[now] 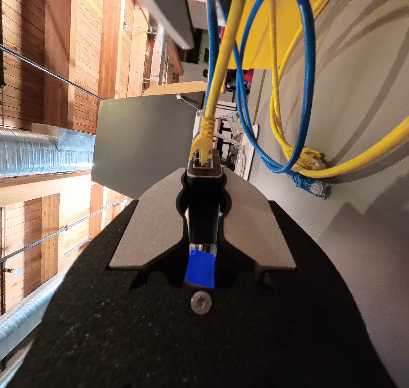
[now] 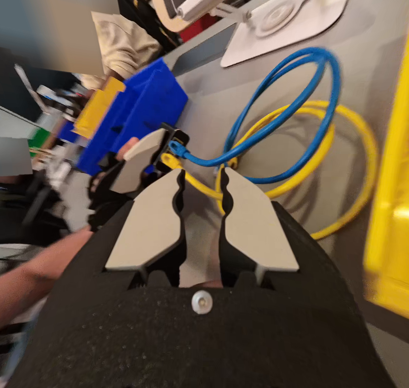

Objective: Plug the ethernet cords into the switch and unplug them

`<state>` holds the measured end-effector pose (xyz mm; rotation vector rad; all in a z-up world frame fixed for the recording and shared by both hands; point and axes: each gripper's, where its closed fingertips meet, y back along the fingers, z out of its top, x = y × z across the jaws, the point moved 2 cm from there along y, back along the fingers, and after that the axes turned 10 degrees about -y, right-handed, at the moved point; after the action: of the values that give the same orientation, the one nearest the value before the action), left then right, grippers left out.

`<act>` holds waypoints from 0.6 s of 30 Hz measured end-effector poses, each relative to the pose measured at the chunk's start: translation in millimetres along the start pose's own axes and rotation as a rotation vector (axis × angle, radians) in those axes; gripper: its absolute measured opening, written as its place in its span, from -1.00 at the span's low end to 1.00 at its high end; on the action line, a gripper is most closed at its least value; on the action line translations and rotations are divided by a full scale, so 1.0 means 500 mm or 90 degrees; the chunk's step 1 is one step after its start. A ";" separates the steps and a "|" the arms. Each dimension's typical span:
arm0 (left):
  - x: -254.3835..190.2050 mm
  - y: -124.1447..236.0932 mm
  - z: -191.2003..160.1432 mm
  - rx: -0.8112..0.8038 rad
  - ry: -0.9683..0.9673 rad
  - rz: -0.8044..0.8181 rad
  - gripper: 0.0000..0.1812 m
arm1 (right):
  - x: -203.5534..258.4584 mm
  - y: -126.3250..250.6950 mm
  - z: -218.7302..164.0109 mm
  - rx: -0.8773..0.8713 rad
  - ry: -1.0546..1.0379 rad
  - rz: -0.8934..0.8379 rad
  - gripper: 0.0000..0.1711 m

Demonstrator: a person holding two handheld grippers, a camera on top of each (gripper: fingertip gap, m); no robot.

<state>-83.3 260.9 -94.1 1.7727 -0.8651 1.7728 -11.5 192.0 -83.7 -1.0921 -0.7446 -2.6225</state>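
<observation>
A: Report the left gripper (image 1: 204, 173).

B: It is clamped on the black switch (image 1: 203, 202), which sits upright between the two grey fingers (image 1: 155, 218) at the centre of the left wrist frame. The port face points away from the camera.

A: Cable status at the switch?

B: A yellow ethernet cord (image 1: 218, 67) is seated in a port; its boot (image 1: 204, 138) stands just above the switch and the cord runs toward the top of the frame. In the right wrist frame, left of centre, a blue ethernet cord (image 2: 287, 116) is also plugged into the switch (image 2: 177, 138), directly above the yellow plug (image 2: 170, 160).

A: Loose ends?

B: In the left wrist frame, right of centre, a free blue connector (image 1: 314, 185) and a free yellow connector (image 1: 309, 158) lie close together on the grey table (image 1: 365, 89). Both cords loop across that surface.

A: Report the right gripper (image 2: 202, 173).

B: Its fingers stand apart and hold nothing. The tips hover over the yellow cord, lower right of the switch; contact cannot be determined because of blur.

A: Surroundings?

B: A yellow bin (image 2: 389, 178) occupies the right edge of the right wrist frame; a white monitor base (image 2: 276, 29) lies at the upper right.
</observation>
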 end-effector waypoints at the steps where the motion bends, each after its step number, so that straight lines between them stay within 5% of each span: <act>1: 0.002 0.001 0.002 -0.006 0.003 0.000 -0.73 | -0.008 0.006 0.004 -0.001 0.044 -0.037 -0.59; 5: 0.009 0.005 0.012 -0.021 -0.008 0.019 -0.73 | -0.015 0.003 -0.014 0.060 0.173 -0.092 -0.41; 11: 0.012 0.012 0.021 -0.033 -0.036 0.044 -0.73 | 0.034 -0.030 -0.051 0.159 -0.049 0.151 -0.41; 16: 0.010 0.012 0.024 -0.029 -0.038 0.045 -0.73 | 0.030 -0.053 -0.051 0.148 -0.175 0.201 -0.36; 18: 0.010 0.013 0.023 -0.030 -0.029 0.040 -0.73 | 0.016 -0.049 -0.024 0.088 -0.172 0.184 -0.56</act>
<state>-80.2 247.8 -90.4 1.7804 -0.9821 1.7423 -33.7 206.6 -94.3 -1.4121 -0.7416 -2.1789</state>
